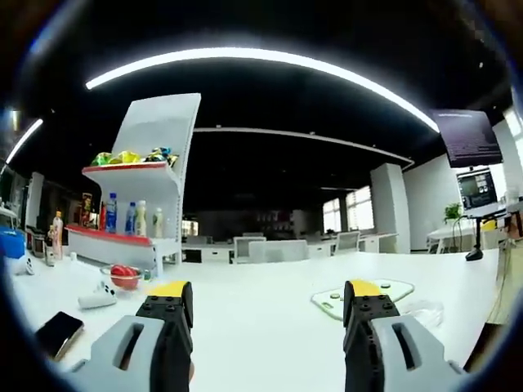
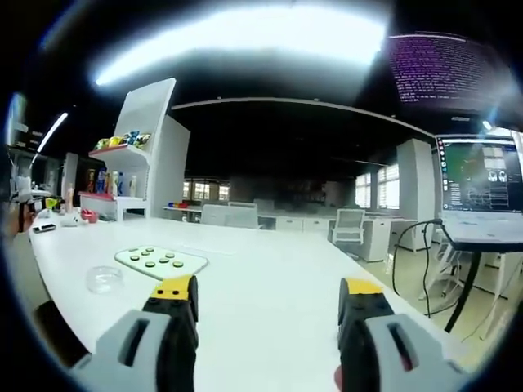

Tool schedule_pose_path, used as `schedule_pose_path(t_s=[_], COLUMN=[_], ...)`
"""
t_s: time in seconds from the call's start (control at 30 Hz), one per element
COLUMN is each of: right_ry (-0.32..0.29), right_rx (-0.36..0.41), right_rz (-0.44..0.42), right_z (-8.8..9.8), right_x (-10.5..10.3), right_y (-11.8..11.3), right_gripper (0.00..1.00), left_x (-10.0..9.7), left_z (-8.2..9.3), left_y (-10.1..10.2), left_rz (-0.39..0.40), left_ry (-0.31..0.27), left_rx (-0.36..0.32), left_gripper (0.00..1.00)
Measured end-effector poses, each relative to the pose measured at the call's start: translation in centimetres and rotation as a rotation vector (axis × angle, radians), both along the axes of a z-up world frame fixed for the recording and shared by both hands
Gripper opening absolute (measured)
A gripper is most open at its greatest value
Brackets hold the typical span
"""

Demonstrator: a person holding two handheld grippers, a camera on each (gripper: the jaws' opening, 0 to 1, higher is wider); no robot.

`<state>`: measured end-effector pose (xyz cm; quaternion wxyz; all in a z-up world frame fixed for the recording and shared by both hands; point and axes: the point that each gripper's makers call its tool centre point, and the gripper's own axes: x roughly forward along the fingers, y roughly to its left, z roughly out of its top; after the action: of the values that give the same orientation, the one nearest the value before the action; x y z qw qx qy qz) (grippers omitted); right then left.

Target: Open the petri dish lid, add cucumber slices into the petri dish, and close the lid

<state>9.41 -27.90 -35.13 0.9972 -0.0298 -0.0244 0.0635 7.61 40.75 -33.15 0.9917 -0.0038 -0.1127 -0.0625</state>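
Observation:
On the white table lies a pale cutting board [image 2: 162, 261] with several green cucumber slices [image 2: 152, 260] on it. A clear petri dish [image 2: 104, 279] with its lid on sits just left of the board, nearer to me. In the left gripper view the same board [image 1: 359, 296] lies ahead on the right, and the clear dish [image 1: 423, 311] is faint beside it. My left gripper [image 1: 266, 304] stands open above the table with nothing between its jaws. My right gripper [image 2: 267, 300] is open too, right of the board and empty.
A white shelf unit [image 1: 147, 196] with bottles and snack bags stands at the table's far left. Near it are a glass bowl of red items [image 1: 123, 277], a white object [image 1: 96, 299] and a phone [image 1: 57, 333]. A monitor on a stand [image 2: 480, 200] rises at the right.

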Motion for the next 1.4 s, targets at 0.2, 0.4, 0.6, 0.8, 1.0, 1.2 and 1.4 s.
schedule_pose_path(t_s=[0.2, 0.4, 0.6, 0.8, 1.0, 1.2, 1.4], right_ry=[-0.017, -0.062, -0.077, -0.07, -0.068, -0.066, -0.05], right_rx=[0.019, 0.066, 0.044, 0.016, 0.002, -0.003, -0.048], right_rz=[0.081, 0.139, 0.236, 0.314, 0.386, 0.568, 0.687], right_z=[0.8, 2.4, 3.4, 3.5, 3.1, 2.6, 2.2], right_x=[-0.5, -1.4, -1.6, -1.5, -1.2, -2.1, -2.7], right_y=[1.4, 2.3, 4.0, 5.5, 6.8, 9.8, 12.1], right_gripper=[0.71, 0.71, 0.73, 0.75, 0.77, 0.78, 0.8], left_x=[-0.3, -2.0, -2.8, -2.8, -3.1, -3.1, -3.1], left_z=[1.0, 3.3, 4.2, 3.1, 2.1, 0.8, 0.1], left_y=[-1.7, -2.1, -2.6, -3.6, -5.1, -6.4, -7.7], left_rz=[-0.09, -0.155, -0.228, -0.308, -0.394, -0.476, -0.548], left_ry=[-0.021, -0.075, -0.093, -0.057, -0.024, 0.009, 0.025], left_rx=[0.03, 0.037, 0.027, 0.08, 0.103, 0.138, 0.154], left_gripper=[0.76, 0.76, 0.76, 0.77, 0.77, 0.79, 0.81])
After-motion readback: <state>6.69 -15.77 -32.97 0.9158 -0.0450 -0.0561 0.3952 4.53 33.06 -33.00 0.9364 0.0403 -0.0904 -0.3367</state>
